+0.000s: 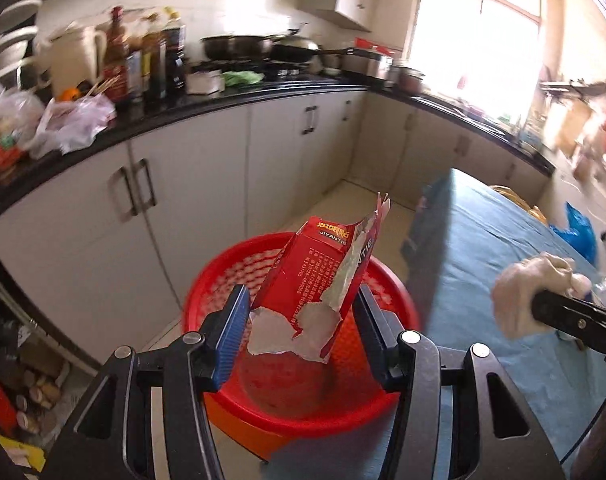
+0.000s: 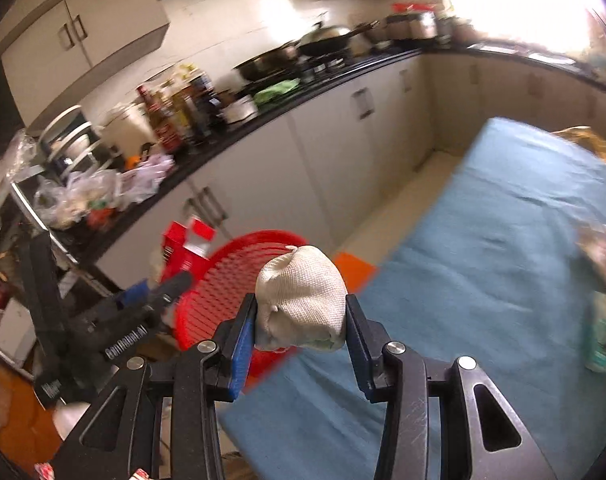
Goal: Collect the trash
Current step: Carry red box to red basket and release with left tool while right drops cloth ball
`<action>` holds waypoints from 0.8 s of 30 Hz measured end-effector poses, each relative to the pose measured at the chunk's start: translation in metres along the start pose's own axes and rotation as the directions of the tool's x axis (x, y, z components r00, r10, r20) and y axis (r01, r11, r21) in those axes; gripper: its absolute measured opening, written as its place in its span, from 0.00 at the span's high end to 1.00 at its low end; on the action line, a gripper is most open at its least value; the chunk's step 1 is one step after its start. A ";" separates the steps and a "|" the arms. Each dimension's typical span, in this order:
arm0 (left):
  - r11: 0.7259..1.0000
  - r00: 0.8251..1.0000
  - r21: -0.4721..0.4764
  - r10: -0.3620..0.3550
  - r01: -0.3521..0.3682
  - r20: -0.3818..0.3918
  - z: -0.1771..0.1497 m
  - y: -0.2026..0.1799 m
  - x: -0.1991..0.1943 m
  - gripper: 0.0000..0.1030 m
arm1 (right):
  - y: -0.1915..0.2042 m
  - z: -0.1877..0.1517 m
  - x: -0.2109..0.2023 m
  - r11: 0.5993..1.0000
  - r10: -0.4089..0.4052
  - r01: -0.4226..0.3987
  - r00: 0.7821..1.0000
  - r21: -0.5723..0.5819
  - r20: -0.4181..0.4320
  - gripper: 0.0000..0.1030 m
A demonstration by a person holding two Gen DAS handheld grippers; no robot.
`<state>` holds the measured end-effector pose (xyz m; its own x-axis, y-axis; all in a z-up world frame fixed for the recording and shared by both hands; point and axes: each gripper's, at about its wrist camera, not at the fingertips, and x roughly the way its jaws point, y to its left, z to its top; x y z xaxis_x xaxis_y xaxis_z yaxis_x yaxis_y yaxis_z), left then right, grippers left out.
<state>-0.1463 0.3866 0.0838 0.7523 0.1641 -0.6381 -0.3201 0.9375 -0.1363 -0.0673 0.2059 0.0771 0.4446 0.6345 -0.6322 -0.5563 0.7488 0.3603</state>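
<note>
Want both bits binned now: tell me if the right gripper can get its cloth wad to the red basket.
Probably yes. The right gripper holds the wad near the basket, whose top is open. Only the left gripper with its box hangs over the far rim.

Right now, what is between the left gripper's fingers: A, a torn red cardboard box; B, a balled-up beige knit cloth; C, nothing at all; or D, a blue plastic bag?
A: the left wrist view shows the torn red cardboard box standing between the left gripper's fingers, over the red plastic basket; the balled-up beige knit cloth is in the right gripper.
</note>
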 end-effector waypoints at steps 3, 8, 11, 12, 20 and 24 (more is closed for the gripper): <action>1.000 1.000 -0.023 0.015 -0.015 -0.014 0.001 0.017 0.007 0.48 | 0.012 0.012 0.040 0.999 0.051 -0.051 0.998 0.015 -0.035 0.55; 0.999 1.000 -0.043 0.016 -0.017 -0.027 0.003 0.029 0.019 0.45 | 0.016 0.020 0.085 0.993 0.098 -0.093 0.992 0.070 -0.075 0.44; 0.999 0.999 -0.044 0.009 -0.011 -0.031 0.002 0.031 0.021 0.38 | 0.012 0.020 0.091 0.989 0.116 -0.107 0.990 0.104 -0.080 0.40; 0.999 0.999 -0.042 0.014 -0.015 -0.030 0.002 0.031 0.021 0.37 | 0.012 0.020 0.090 0.990 0.110 -0.102 0.991 0.101 -0.076 0.38; 0.999 1.000 -0.034 0.004 -0.004 -0.005 -0.001 0.015 0.001 0.31 | -0.013 0.005 0.046 0.995 0.009 -0.005 0.999 0.097 -0.045 0.37; 0.999 1.000 0.005 -0.031 0.031 -0.001 -0.003 -0.012 -0.011 0.29 | -0.040 -0.008 0.011 0.991 -0.048 0.050 0.999 0.126 -0.017 0.35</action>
<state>-0.1526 0.3726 0.0900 0.7612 0.1341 -0.6345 -0.2934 0.9437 -0.1526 -0.0454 0.1814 0.0504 0.4588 0.5946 -0.6603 -0.4403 0.7976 0.4123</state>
